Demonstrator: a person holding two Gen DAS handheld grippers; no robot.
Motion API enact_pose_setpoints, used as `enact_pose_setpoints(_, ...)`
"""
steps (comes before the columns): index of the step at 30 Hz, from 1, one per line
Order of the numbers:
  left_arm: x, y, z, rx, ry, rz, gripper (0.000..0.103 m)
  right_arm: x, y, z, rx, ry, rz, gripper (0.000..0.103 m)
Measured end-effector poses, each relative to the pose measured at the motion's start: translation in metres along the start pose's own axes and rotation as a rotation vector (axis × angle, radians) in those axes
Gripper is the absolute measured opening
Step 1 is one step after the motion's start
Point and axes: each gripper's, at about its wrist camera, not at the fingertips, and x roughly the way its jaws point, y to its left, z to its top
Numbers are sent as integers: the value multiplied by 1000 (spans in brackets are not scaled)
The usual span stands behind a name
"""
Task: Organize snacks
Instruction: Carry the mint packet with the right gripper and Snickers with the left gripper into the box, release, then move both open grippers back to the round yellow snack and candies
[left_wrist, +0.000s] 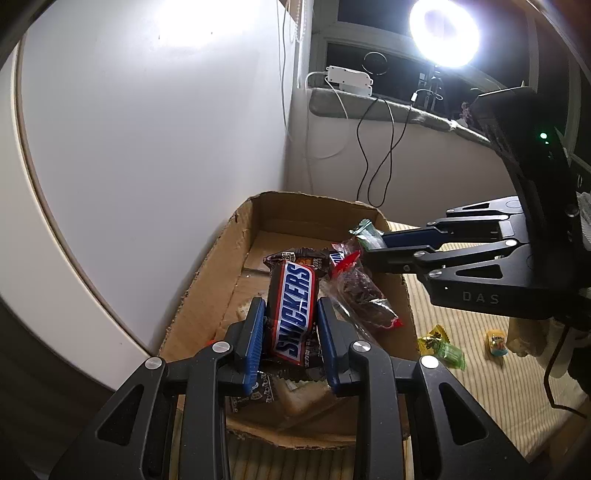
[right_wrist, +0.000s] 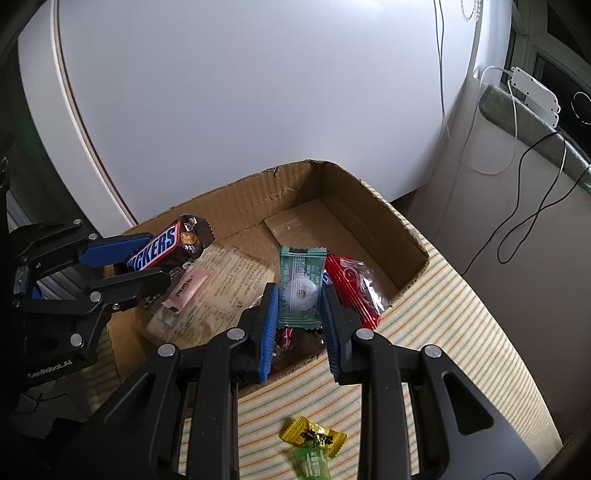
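Over the open brown cardboard box (right_wrist: 369, 221), which sits on a striped yellow-and-white woven mat (right_wrist: 461, 332) against a white wall, both claws hang with a snack each. On the box's left side, the left claw (left_wrist: 290, 325) is clamped on a brown Snickers bar in its red-white-and-blue wrapper (left_wrist: 293, 310); the bar's long axis runs along the fingers and sticks out past their tips toward the far wall of the box, and it looks to be held clear above the flat wrapped snacks on the box floor. Nearer the box's right front wall, the right claw (right_wrist: 297, 306) is closed on a small green-wrapped candy with a white ring inside (right_wrist: 299, 284), its crimped ends pointing forward and back between the blue pads. Directly beyond and to the right of that candy, just beside it, lies a clear packet with red printing and dark contents (right_wrist: 354, 288), against the right-hand wall. A pale pink wrapped bar (right_wrist: 188, 288) lies on the floor between the two claws. Both held snacks appear already inside the box's outline, so the coming move seems to be a short drop straight down, each claw over its own side, well apart. Outside the box, on the mat by its near right corner, a yellow-wrapped candy overlapping a green one (right_wrist: 314, 439) waits; the right claw is the nearer.
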Motion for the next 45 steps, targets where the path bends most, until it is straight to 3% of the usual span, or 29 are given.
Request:
enact_pose_setpoints(16,-2,2,1,-1,-5,19,27,7,-2,6,3,6,-6,25)
enact_pose_setpoints(17,-2,2,2,0,-6,23,28,7,-2,6,1,6,-10,29)
enact_pose_setpoints(18,-2,2,1,-1,-7,27,32,7,-2,6,-2,6,-13,41)
enact_pose_setpoints(19,-3,3,1,-3,-10,32,43,6,-2,6,-4,3,-17,48)
enact_pose_setpoints(20,-3,3,1,-4,-14,36,55,4,-2,6,-6,-5,-26,62)
enact_pose_setpoints(21,-4,3,1,-6,-20,39,57,2,-2,5,-7,-17,-36,72)
enact_pose_setpoints(24,-5,3,0,-4,-22,44,61,-5,-1,6,-11,-40,-57,81)
enact_pose_setpoints(30,-5,2,0,1,-22,56,69,-13,-3,6,-15,-49,-94,90)
enact_pose_setpoints(37,-12,-3,1,7,-35,74,79,-24,-8,1,-11,-54,-118,91)
enact_pose_setpoints(45,-22,-12,1,15,-49,74,79,-43,-14,-9,-1,-70,-132,91)
